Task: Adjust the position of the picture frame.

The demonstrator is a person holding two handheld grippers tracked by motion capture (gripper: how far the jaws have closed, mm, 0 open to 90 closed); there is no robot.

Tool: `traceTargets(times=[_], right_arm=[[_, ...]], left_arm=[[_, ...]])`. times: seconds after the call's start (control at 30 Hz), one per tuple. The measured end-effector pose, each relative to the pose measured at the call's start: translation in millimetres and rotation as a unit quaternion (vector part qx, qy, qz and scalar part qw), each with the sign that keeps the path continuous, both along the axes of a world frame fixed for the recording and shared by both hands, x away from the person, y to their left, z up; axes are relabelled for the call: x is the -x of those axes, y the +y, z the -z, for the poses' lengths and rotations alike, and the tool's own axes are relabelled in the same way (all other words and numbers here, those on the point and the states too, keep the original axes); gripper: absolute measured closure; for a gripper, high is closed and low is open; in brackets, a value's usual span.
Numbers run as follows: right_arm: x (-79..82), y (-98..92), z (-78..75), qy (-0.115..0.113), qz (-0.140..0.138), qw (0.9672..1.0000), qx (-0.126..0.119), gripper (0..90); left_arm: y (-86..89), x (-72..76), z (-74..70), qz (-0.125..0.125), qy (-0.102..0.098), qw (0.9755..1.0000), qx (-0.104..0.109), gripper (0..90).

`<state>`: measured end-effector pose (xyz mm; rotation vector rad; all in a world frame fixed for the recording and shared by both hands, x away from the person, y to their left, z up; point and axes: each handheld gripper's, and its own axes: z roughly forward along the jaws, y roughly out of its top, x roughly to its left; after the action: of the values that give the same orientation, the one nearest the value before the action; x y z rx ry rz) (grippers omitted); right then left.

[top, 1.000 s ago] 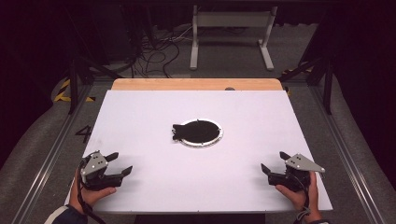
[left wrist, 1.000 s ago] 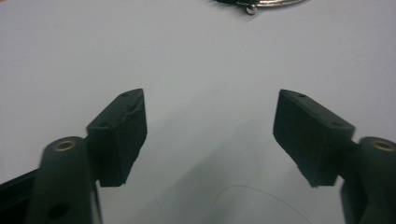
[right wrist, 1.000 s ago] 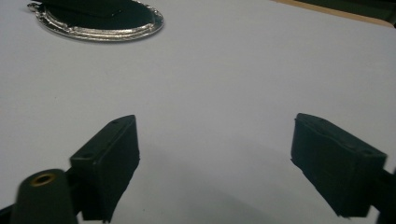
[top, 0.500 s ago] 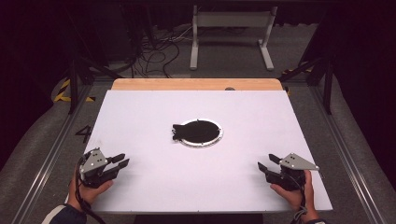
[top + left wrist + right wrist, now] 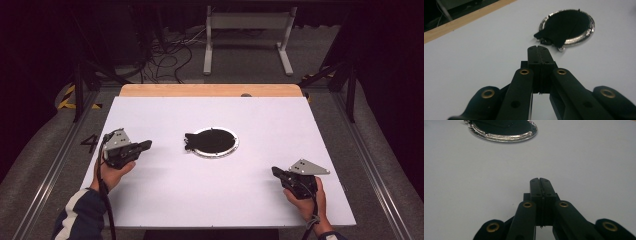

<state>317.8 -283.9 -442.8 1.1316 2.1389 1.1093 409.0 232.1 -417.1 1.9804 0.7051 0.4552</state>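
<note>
One black cloth [image 5: 210, 140] lying on one silver-rimmed plate [image 5: 227, 151], mid-counter, a bit toward the far side; cloth overhangs the rim on the plate's left. White counter [image 5: 260, 200] bare all round it, wood strip [image 5: 210, 90] along the far edge. Two grippers: left gripper [image 5: 145, 145] left of the plate, near it, pointing at it; right gripper [image 5: 275, 171] at the near right, well apart. Both sets of fingers just closed, pressed together, nothing between them.
</note>
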Motion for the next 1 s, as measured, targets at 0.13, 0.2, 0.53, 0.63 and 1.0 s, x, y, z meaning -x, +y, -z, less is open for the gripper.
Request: traceTargets(times=[0.13,0.2,0.53,0.63,1.0], right_arm=[[-9.7,11.3,-2.1,0.003,0.004,1.0,-0.002,90.0],[-14.5,17.2,-4.3,0.002,0.002,1.0,-0.006,90.0],[-31.5,32.2,-4.7,0.01,-0.018,0.9995,-0.024,90.0],[-33.7,33.1,-0.7,0.017,-0.025,0.9993,-0.022,90.0],[-30.8,39.9,3.1,0.024,-0.035,0.999,-0.012,90.0]], left_arm=[[-23.3,-23.9,0.4,0.011,0.01,0.9999,-0.004,90.0],[-32.7,-34.6,0.5,0.008,0.021,0.9997,0.005,90.0],[-77.6,-68.2,5.5,0.011,0.047,0.9983,-0.033,90.0],[-89.4,-78.8,8.6,0.012,0.058,0.9972,-0.046,90.0],[-119.0,-102.8,27.7,0.021,0.099,0.9906,-0.091,89.9]])
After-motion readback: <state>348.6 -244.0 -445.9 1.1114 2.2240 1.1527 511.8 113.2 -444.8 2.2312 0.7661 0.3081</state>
